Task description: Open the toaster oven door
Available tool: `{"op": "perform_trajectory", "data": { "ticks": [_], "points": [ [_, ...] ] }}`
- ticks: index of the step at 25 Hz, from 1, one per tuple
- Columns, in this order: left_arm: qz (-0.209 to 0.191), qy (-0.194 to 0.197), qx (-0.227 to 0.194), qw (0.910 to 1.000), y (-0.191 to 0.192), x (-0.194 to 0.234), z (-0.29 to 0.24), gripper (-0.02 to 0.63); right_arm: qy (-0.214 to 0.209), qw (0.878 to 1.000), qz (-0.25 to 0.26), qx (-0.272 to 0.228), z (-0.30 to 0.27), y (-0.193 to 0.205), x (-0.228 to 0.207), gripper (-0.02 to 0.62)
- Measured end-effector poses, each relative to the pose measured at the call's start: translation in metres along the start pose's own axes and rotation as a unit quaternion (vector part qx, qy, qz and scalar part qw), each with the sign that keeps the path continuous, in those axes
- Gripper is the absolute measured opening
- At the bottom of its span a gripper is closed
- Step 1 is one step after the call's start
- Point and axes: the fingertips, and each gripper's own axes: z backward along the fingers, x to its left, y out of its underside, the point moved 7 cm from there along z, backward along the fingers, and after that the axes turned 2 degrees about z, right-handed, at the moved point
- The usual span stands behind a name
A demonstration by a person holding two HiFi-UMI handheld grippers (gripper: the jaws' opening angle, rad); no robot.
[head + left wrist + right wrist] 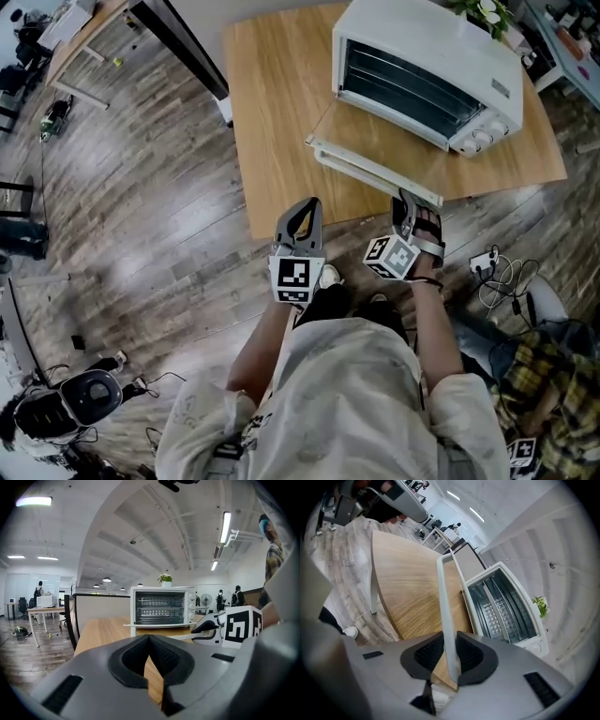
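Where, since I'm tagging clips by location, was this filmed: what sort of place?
Probably an open-plan office: a desk and office chair at the left, strip lights on a bare ceiling, and people standing beyond the wooden table with the toaster oven.

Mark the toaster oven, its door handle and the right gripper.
toaster oven (441, 47): head view, white top panel.
door handle (444, 597): right gripper view, middle of the white bar.
right gripper (409, 208): head view, between its fingertips, at the handle.
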Motion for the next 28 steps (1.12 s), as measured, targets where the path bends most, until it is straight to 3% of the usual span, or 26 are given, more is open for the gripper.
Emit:
{"op": "perform_trajectory", "data": {
  "ticks": [11, 28],
  "points": [
    [0.013, -0.002, 0.019, 0.9997, 0.024, -0.002, -0.002, 0.014, 0.019, 1.000, 0.004, 0.007, -0.008, 0.006, 0.033, 0.095],
    [0.017, 0.007, 0.037, 0.9991, 0.033, -0.005, -0.011, 0.014, -0.001, 1.000, -0.029, 0.010, -0.013, 0.011, 0.049, 0.075]
  ]
}}
